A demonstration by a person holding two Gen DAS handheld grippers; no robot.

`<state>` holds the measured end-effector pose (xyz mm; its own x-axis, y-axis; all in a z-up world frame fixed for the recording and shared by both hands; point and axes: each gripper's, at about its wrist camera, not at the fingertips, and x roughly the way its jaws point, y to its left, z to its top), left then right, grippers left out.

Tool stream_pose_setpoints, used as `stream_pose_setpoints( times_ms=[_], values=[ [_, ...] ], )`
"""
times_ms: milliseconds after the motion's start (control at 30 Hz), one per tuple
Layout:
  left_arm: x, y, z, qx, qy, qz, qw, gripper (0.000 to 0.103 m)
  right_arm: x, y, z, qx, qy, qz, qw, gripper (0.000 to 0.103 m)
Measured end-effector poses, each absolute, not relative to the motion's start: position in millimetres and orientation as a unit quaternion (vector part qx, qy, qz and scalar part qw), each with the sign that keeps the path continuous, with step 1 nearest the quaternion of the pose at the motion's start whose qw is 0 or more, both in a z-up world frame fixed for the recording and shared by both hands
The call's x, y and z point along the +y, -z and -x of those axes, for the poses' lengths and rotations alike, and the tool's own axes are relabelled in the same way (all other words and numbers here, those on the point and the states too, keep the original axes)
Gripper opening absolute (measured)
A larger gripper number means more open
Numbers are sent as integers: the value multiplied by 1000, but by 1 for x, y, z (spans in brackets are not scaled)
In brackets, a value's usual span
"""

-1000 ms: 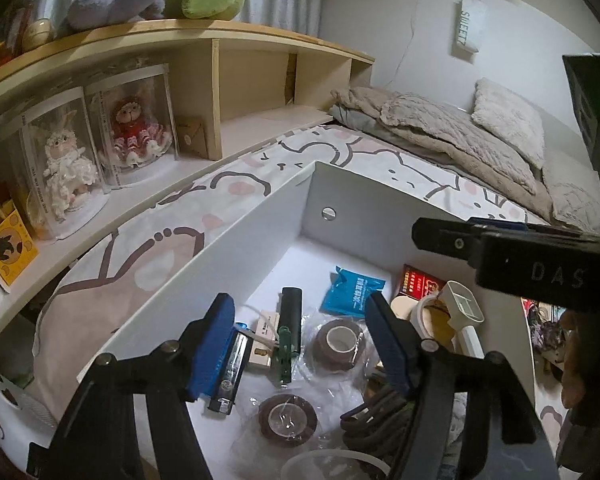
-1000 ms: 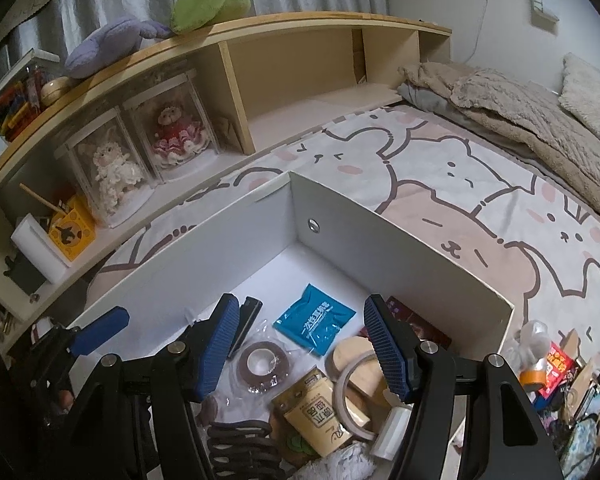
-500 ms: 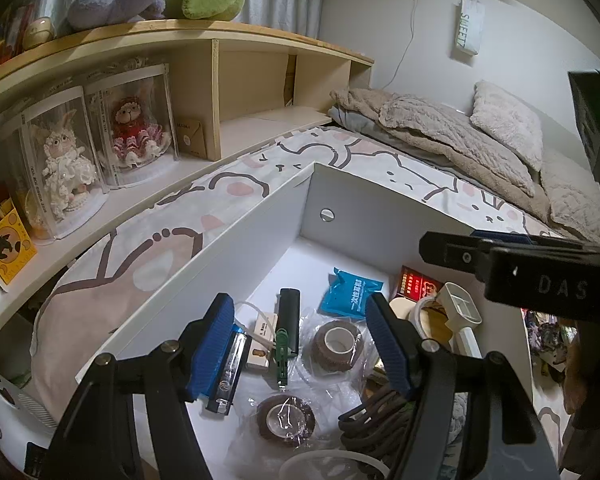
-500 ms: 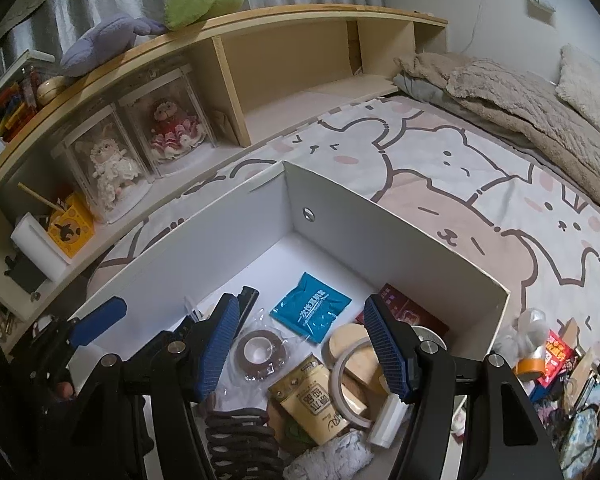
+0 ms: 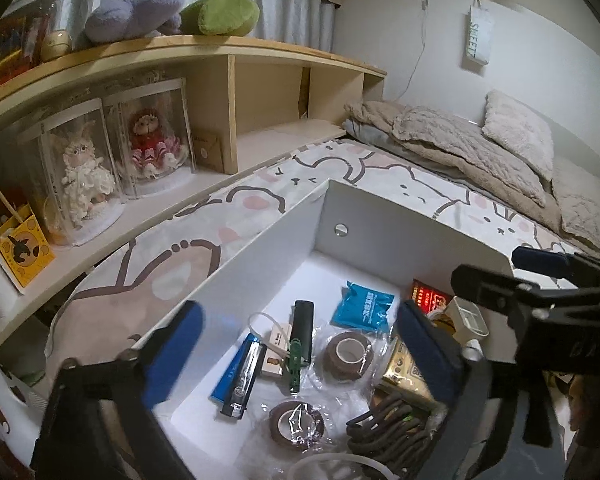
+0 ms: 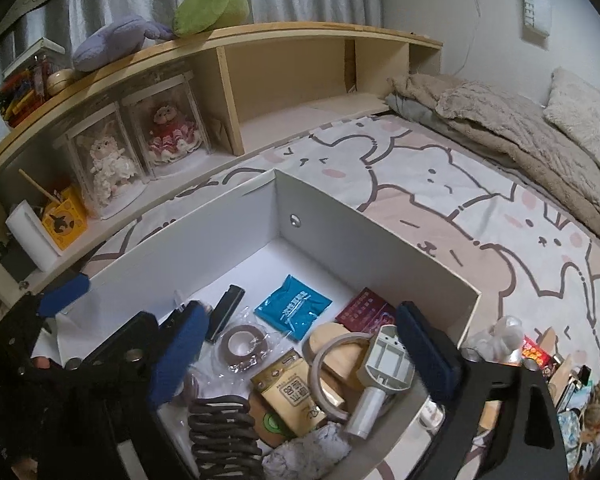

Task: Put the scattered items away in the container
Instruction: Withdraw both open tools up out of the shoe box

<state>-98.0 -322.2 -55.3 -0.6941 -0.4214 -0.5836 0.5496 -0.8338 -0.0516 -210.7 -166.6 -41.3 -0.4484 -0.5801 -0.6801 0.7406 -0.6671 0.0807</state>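
A white box (image 5: 400, 216) (image 6: 364, 236) sits on the bed and holds several items: a blue sachet (image 5: 362, 306) (image 6: 292, 308), brown tape rolls (image 5: 348, 354) (image 6: 244, 344), a black tube (image 5: 303, 328), a lighter (image 5: 240, 376), a gold packet (image 6: 292, 396), a dark coiled cable (image 6: 224, 428) and a white scraper (image 6: 380, 376). My left gripper (image 5: 300, 348) is open and empty above the box's near left part. My right gripper (image 6: 304, 356) is open and empty above the box's near middle. Each gripper shows in the other's view.
Loose items (image 6: 540, 360) lie on the bed sheet to the right of the box. A wooden shelf (image 5: 228, 92) with doll cases (image 5: 112, 148) runs along the left. Blankets and pillows (image 5: 480, 144) lie at the far end of the bed.
Both grippers have drawn back and up a little from the box, and their jaws stand slightly wider. Nothing in the box has moved.
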Motion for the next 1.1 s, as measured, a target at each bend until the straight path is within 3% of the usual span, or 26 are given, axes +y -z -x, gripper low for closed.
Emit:
stream_pose_setpoints(
  times_ms=[533,1100],
  values=[
    [-318,49,97,105,913,-274,285,103,-144,30,213,95,860,-332,375,103],
    [-284,35,108,99,930,-256,243,103,-88,16,209,90,882,-310,342,103]
  ],
)
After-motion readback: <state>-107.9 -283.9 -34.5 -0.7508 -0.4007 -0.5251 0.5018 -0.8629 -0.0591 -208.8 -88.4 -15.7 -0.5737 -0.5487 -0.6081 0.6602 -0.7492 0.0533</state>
